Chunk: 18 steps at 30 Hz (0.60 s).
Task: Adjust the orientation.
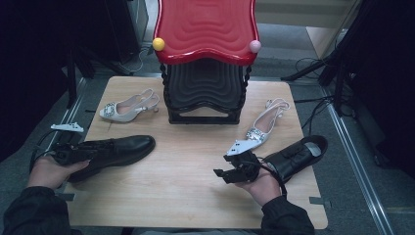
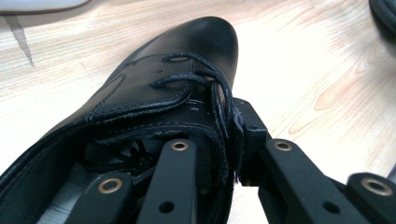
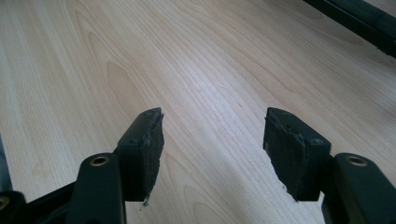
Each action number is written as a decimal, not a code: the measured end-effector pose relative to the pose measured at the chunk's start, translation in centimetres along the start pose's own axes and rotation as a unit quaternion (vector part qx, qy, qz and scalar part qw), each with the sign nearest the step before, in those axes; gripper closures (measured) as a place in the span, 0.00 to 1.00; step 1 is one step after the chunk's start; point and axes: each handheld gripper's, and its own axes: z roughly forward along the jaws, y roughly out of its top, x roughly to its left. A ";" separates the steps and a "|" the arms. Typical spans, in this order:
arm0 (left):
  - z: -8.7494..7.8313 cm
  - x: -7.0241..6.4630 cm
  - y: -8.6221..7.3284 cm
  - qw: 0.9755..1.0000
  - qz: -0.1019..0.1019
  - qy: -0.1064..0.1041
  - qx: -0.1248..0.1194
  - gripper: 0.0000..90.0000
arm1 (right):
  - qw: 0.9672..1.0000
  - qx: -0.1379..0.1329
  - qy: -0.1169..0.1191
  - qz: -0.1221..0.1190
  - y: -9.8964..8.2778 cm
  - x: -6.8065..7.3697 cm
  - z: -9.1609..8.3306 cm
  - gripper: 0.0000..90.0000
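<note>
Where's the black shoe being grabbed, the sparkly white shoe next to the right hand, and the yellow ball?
black shoe (image 2: 187, 51): left gripper view, on the shiny toe.
sparkly white shoe (image 1: 255, 134): high view, on the jewelled toe.
yellow ball (image 1: 158, 44): high view, on the ball's middle, at the red seat's corner.

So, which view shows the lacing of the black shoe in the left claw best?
The left gripper view: the laces run close and sharp down the black lace-up shoe, with the left claw clamped on its side wall. The high view shows this shoe small and dark. The right gripper view shows bare table.
</note>
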 end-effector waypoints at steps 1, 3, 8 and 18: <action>-0.1 -0.2 0.1 1.000 0.002 0.002 0.001 0.91 | 1.000 0.000 0.000 -0.001 0.0 0.0 0.0 0.44; -0.3 -0.6 0.2 1.000 0.002 0.001 -0.005 0.91 | 1.000 -0.002 0.001 -0.001 0.1 0.0 0.0 0.44; -0.7 -1.6 0.6 1.000 0.002 -0.012 -0.017 0.91 | 1.000 -0.008 0.003 0.001 0.3 0.0 0.1 0.44; 0.7 -5.0 2.6 0.999 0.019 -0.025 -0.023 0.91 | 1.000 -0.027 0.001 0.006 0.6 0.0 -0.2 0.45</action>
